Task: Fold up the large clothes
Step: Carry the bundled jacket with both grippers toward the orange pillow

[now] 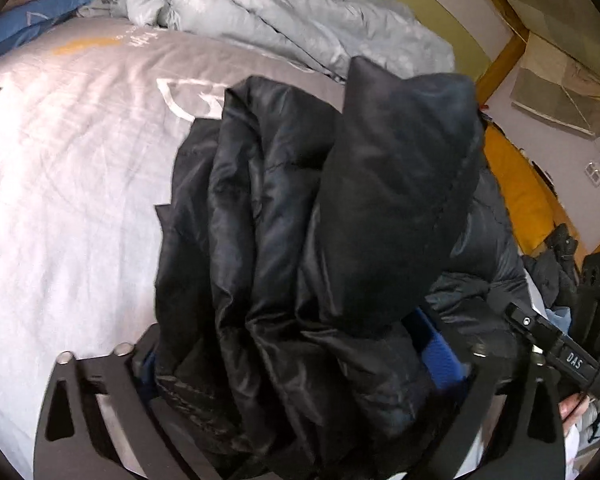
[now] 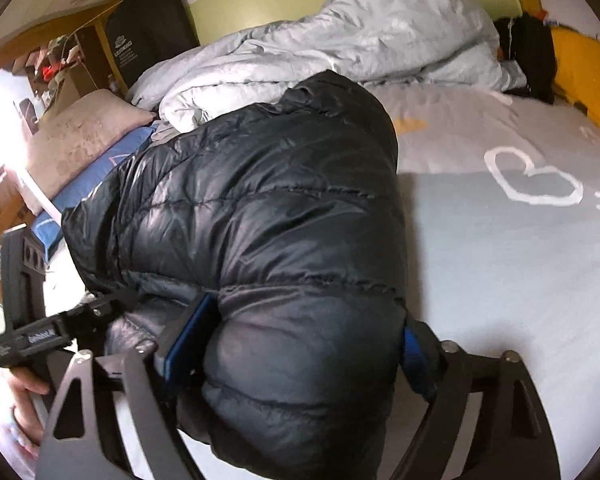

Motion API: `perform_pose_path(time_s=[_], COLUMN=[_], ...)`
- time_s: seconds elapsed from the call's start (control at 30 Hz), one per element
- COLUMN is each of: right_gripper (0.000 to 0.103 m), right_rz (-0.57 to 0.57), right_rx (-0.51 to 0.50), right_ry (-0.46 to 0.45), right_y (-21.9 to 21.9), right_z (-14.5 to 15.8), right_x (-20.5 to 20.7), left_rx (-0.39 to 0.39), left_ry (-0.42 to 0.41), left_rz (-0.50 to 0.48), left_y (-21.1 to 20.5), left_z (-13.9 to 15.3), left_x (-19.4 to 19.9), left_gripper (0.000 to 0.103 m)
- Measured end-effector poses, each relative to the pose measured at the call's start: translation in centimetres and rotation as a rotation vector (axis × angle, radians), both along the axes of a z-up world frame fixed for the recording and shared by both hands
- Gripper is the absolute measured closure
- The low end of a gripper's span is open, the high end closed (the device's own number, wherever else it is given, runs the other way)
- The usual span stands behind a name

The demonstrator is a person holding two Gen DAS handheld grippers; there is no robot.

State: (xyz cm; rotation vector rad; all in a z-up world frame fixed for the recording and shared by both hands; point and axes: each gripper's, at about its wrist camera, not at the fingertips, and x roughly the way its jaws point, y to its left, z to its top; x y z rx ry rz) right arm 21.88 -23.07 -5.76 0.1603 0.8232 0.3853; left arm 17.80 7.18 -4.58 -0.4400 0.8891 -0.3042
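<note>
Left wrist view: left tongs [image 1: 300, 364] spread wide around a thick bundle of a black down jacket [image 1: 300, 208], folded in several shiny layers. Blue pads [image 1: 440, 360] partly visible on the right side, pressed against the fabric; left pad almost hidden behind the jacket. Looks like a grip on the bundle. Jacket piled on the grey bed sheet [image 1: 72, 184], with one rounded matte part — maybe a hood, cannot tell — standing up at the top right. Crumpled pale blue duvet [image 1: 268, 12] behind, near the yellow-green wall. At the right edge, the other tool [image 1: 556, 344] with a black body, and a bit of a hand [image 1: 572, 408] under it.

Right wrist view: right tongs [image 2: 300, 356] also wide, with the puffy quilted end of the same down jacket [image 2: 252, 208] bulging between both blue pads [image 2: 184, 344]. Pads pushed into the fabric on left and right sides — gripping the jacket. Jacket lying on the bed, toward the left half of the mattress, its far end reaching near the pale blue duvet [image 2: 340, 40]. Grey sheet [image 2: 520, 264] with a white heart outline [image 2: 532, 184] bare on the right. Pinkish pillow [image 2: 80, 140] and a blue one [image 2: 100, 176] at the left. Other tool [image 2: 40, 336] at the lower left, held by a hand [image 2: 24, 400].
</note>
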Motion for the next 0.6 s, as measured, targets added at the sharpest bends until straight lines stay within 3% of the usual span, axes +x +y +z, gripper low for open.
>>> perform_pose_path(time_s=[0.13, 0.23, 0.3, 0.37, 0.6], right_gripper=[0.014, 0.028, 0.040, 0.044, 0.045], right_rz=[0.007, 0.010, 0.022, 0.033, 0.015], right_rx=[0.084, 0.140, 0.098, 0.052, 0.035], right_ry=[0.045, 0.054, -0.006, -0.070, -0.136], right_y=[-1.0, -1.2, -0.7, -0.2, -2.4], right_z=[-0.7, -1.1, -0.3, 1.1, 5.8], right_x=[0.6, 0.5, -0.1, -0.8, -1.1], left_rx=[-0.133, -0.201, -0.196, -0.159, -0.129], left_ry=[0.027, 0.024, 0.000, -0.044, -0.117], left_rz=[-0.020, -0.032, -0.042, -0.059, -0.101], left_y=[1.1, 1.7, 1.5, 1.1, -1.8], left_z=[-0.6, -0.7, 0.1, 1.5, 5.9], left_x=[0.2, 0.1, -0.2, -0.4, 0.4], left_gripper=[0.025, 0.037, 0.046, 0.052, 0.053])
